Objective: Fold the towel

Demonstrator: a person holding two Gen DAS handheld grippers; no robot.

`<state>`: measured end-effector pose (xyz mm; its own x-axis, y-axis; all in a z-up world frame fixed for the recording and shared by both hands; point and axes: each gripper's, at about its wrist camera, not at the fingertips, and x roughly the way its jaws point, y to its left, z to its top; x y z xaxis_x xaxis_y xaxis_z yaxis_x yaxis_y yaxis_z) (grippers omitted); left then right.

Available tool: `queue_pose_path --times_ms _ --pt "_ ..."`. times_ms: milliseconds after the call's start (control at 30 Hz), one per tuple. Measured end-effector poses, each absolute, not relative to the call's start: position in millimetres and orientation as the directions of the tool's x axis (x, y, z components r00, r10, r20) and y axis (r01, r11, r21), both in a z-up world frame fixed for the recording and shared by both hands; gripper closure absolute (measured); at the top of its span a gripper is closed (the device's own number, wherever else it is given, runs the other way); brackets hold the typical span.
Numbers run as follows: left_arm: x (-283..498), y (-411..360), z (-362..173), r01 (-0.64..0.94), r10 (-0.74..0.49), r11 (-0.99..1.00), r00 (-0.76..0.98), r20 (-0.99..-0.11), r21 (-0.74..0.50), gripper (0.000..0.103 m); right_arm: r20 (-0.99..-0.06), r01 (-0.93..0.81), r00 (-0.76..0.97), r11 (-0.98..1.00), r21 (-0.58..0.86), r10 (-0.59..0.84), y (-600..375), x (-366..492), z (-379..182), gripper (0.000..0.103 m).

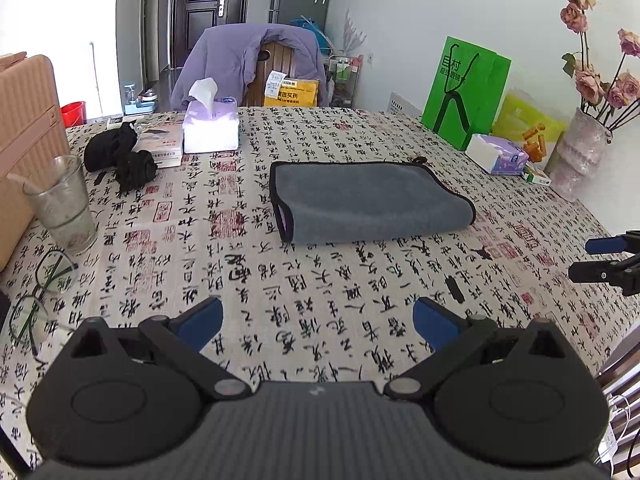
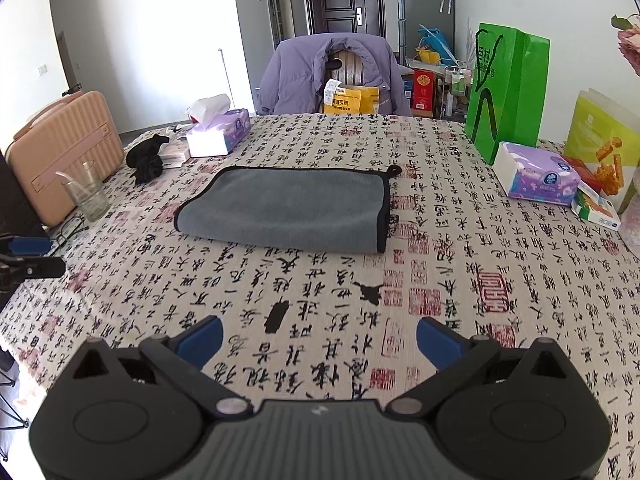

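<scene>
A grey towel (image 1: 368, 200) with black trim lies folded flat on the table, mid-distance ahead; it also shows in the right wrist view (image 2: 288, 208), with a small hanging loop at its far right corner. My left gripper (image 1: 318, 320) is open and empty, hovering over the tablecloth well short of the towel. My right gripper (image 2: 318, 338) is open and empty, also short of the towel. The right gripper shows at the right edge of the left wrist view (image 1: 600, 260); the left gripper shows at the left edge of the right wrist view (image 2: 28, 258).
The table wears a calligraphy-print cloth (image 1: 320, 280). To the left stand a glass (image 1: 62, 204), glasses (image 1: 40, 292), a pink case (image 2: 64, 140), black cloth (image 1: 120, 156) and a tissue box (image 1: 210, 128). To the right stand a green bag (image 2: 506, 88), tissues (image 2: 536, 174) and a flower vase (image 1: 580, 152).
</scene>
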<state>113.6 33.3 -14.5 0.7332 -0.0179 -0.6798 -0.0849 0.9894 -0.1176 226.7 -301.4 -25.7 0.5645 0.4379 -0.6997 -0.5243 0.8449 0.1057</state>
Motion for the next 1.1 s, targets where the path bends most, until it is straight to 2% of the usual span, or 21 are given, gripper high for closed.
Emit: queue_pose_path --times_ms 1100 --pt "59 14 -23 -0.110 0.002 0.987 0.724 -0.690 -0.113 0.000 -0.718 -0.497 0.560 0.861 0.106 0.412 -337 174 -37 0.000"
